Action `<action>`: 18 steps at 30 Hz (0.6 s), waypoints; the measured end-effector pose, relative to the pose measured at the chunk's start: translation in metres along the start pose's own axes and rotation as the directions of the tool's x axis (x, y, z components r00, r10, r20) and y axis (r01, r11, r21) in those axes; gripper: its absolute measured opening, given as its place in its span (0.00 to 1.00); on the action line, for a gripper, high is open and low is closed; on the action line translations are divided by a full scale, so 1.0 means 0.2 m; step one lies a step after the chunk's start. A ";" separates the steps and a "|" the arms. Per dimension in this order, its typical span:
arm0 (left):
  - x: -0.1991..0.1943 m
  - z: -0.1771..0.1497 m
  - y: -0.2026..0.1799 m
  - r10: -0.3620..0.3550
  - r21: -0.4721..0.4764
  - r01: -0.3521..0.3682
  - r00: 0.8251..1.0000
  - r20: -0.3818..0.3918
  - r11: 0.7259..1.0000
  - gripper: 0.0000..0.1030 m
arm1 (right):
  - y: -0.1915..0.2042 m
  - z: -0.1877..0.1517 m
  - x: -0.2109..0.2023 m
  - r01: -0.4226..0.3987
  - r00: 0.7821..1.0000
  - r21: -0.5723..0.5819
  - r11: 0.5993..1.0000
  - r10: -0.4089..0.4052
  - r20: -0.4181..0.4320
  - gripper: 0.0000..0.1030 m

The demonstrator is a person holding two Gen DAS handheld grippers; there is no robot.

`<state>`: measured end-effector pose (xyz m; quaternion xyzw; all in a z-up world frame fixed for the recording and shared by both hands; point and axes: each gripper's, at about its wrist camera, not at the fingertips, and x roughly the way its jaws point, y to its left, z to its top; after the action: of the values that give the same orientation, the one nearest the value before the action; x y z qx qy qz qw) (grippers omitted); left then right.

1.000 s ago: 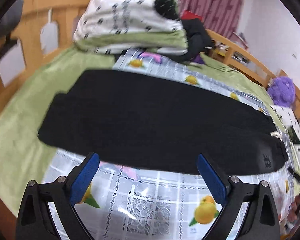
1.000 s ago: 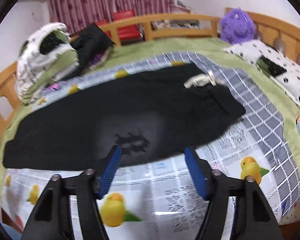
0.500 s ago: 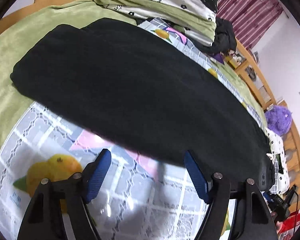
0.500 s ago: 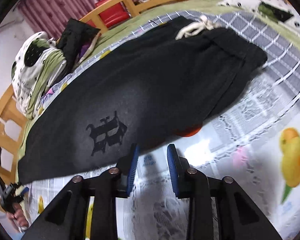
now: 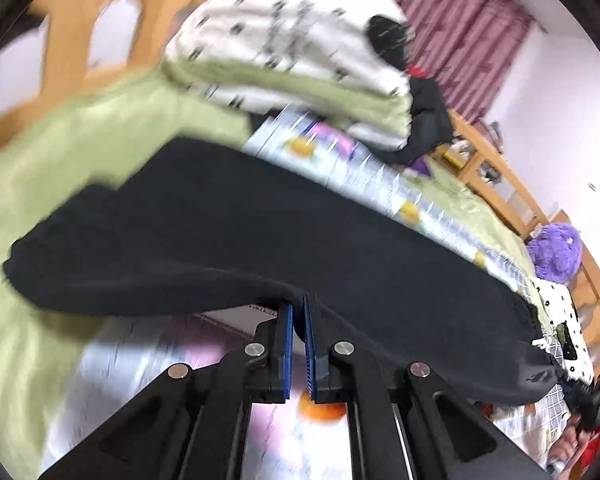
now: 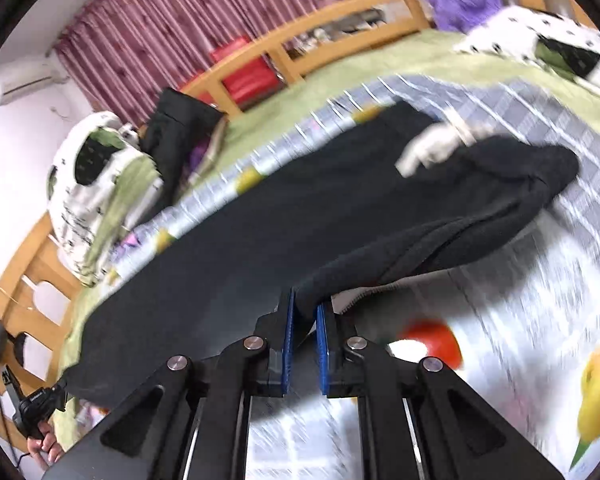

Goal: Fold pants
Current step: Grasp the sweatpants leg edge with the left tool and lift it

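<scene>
Now I have both grippers clamped on the one pair of black pants. My left gripper, low centre of its own view, has just been closing, and its two blue fingers pinch the near edge of the cloth, lifted slightly off the sheet. My right gripper, also low centre of its view, has just been closing too; its two fingers pinch the near hem, which rises in a fold toward the right.

The pants lie stretched across the bed, running from centre left to lower right in the left view. One pale drawstring sits at the waist, upper right in the right view.

Under the pants I count one checked sheet with fruit prints over one green cover. One folded quilt, white and green, is piled at top centre of the left view, with one dark garment beside it. One purple plush toy sits at the right edge, next to one spotted pillow. One maroon curtain hangs behind the wooden bed rail.
</scene>
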<state>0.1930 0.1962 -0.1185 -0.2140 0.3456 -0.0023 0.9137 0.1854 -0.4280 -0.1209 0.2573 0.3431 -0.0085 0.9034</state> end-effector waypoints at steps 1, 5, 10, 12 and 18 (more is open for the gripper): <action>0.01 0.07 -0.04 -0.005 0.022 0.005 1.000 0.020 1.000 0.06 | 0.02 0.05 0.01 -0.011 1.000 -0.004 1.000 0.011 0.009 0.10; 0.09 0.27 -0.16 0.017 0.073 -0.023 0.997 0.080 0.997 0.06 | 0.14 0.25 0.08 -0.019 0.999 -0.042 0.999 0.021 0.031 0.10; 0.35 0.44 -0.21 0.062 0.077 -0.067 0.996 0.065 0.995 0.06 | 0.25 0.43 0.27 0.042 0.998 -0.124 0.991 -0.035 0.053 0.10; 0.46 0.47 -0.22 0.083 0.063 -0.085 0.995 0.047 0.994 0.06 | 0.27 0.48 0.39 0.048 0.998 -0.125 0.991 -0.042 0.051 0.10; 0.74 0.50 -0.25 0.200 0.100 -0.200 0.980 0.014 0.975 0.08 | 0.27 0.56 0.77 0.123 0.992 -0.098 0.988 -0.125 -0.015 0.17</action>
<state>0.3759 0.1677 -0.1248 -0.1315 0.3628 0.0725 0.9197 0.3825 -0.4097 -0.1208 0.1913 0.3681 -0.0452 0.9088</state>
